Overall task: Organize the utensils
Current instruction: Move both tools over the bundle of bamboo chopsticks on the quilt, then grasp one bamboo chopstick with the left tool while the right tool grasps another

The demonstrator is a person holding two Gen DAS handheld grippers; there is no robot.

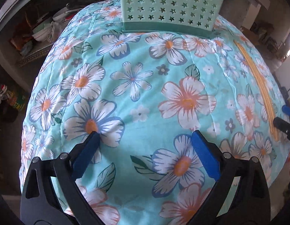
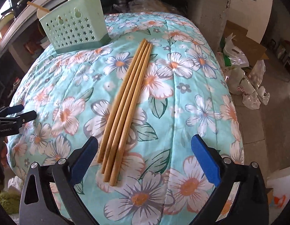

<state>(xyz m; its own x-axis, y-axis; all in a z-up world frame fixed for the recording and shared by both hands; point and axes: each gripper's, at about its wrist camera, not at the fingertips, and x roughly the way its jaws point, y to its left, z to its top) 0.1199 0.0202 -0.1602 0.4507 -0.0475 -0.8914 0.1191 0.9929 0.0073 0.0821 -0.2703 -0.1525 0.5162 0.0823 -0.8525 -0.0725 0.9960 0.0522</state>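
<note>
Item one: chopsticks (image 2: 126, 108), a bundle of four or so wooden sticks, lying side by side and touching on the floral quilt (image 2: 192, 97). From my right gripper (image 2: 145, 159) they run straight ahead and slightly left, their near ends just inside my left-hand finger, their far ends pointing towards the holder. I judge they are laid parallel like this so that one closing can take several at once.

Item two: mint-green utensil holder (image 2: 77, 28), star-punched walls, standing upright at the far left beyond the chopsticks' tips. One stick already leans out of its top (so sorting looks begun, I think). From my left gripper (image 1: 145, 144) the same holder (image 1: 171, 9) sits dead ahead at the quilt's far edge, presumably kept upright and near so drops are short.

Item three: right gripper, jaws spread as wide as I see them go, nothing between the blue pads (image 2: 205, 161) but cloth and the near stick ends; no pad presses on anything. It is tilted steeply down at the bundle.

Item four: left gripper, equally wide, empty, hovering over bare quilt; the chopsticks (image 1: 257, 86) lie far off to its right.

Next, I judge: lower the right one, shift left, close on the sticks.
</note>
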